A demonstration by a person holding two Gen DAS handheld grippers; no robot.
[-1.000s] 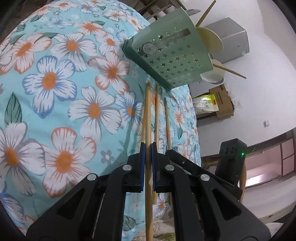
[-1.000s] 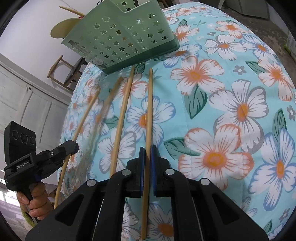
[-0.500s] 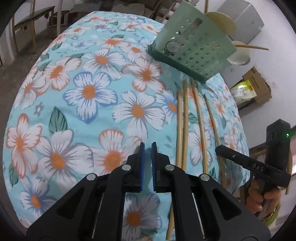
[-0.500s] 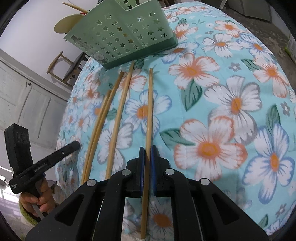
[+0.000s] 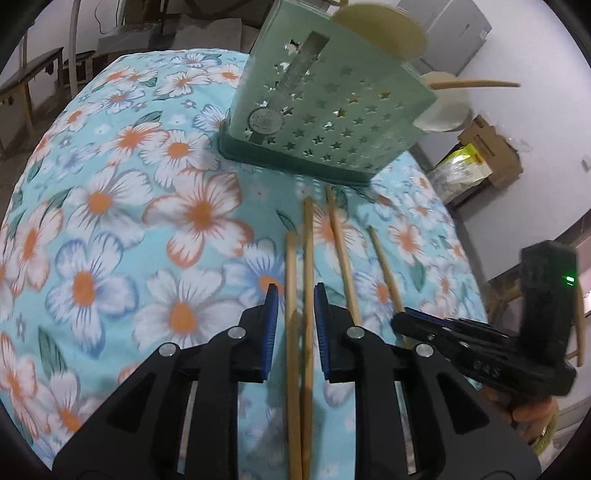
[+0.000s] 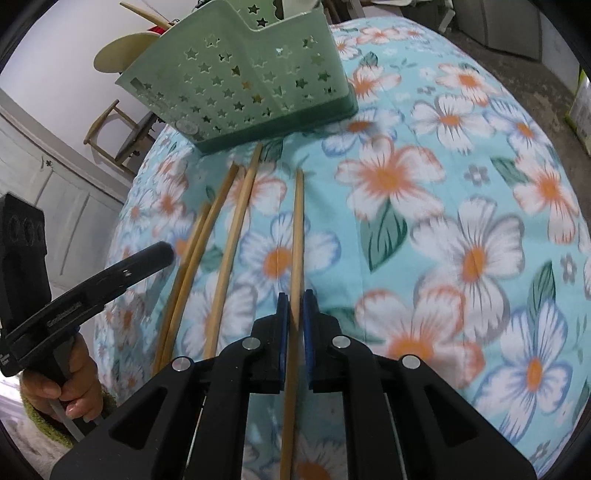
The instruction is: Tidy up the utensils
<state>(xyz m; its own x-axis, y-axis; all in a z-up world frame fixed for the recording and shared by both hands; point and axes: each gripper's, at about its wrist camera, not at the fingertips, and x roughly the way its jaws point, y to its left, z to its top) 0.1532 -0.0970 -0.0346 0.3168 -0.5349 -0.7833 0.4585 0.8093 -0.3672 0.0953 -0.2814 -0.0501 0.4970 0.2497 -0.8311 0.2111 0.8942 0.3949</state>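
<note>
My left gripper (image 5: 293,295) has just been opening; two chopsticks (image 5: 299,332) lie between its jaws, not pinched. Their long axis runs straight ahead toward the green holder (image 5: 332,122). My right gripper (image 6: 293,314) is nearly closed around the rightmost chopstick (image 6: 297,236), which lies on the flowered cloth (image 6: 443,221).

Behind the surface we see a plain white wall (image 5: 524,48), with a grey metal cabinet (image 5: 458,29) standing against it and a brown cardboard box (image 5: 491,151) on the floor below. On the other side we find white panelled doors (image 6: 44,177), a wooden chair (image 6: 122,125) before them, and a bare grey floor (image 6: 532,77). A dark wooden bench (image 5: 26,81) stands far off.
</note>
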